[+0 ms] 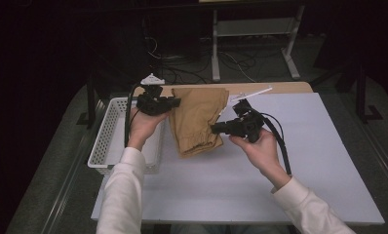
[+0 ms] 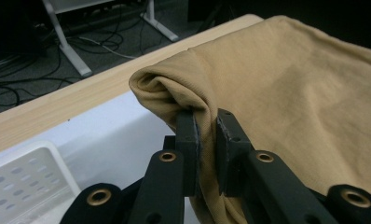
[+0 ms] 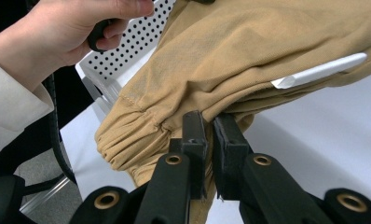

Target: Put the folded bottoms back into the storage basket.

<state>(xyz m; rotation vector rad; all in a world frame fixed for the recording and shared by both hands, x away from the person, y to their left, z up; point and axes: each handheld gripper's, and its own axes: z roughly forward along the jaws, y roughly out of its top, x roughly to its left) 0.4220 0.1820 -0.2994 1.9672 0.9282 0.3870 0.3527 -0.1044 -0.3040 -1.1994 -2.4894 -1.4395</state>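
Observation:
A tan cloth garment (image 1: pixel 198 119) with a gathered elastic hem hangs folded between both grippers above the white table top (image 1: pixel 289 161). My left gripper (image 1: pixel 171 103) is shut on the garment's folded left edge (image 2: pixel 174 88), with cloth pinched between its jaws (image 2: pixel 206 140). My right gripper (image 1: pixel 215 128) is shut on the cloth (image 3: pixel 249 51) near the gathered hem (image 3: pixel 127 135), and the fabric runs down between its jaws (image 3: pixel 209 140).
A white perforated basket (image 1: pixel 106 141) stands at the table's left edge, under my left hand (image 1: pixel 142 126). A thin white strip (image 1: pixel 253 92) lies near the far wooden edge (image 1: pixel 284 87). Table legs and cables are on the floor beyond.

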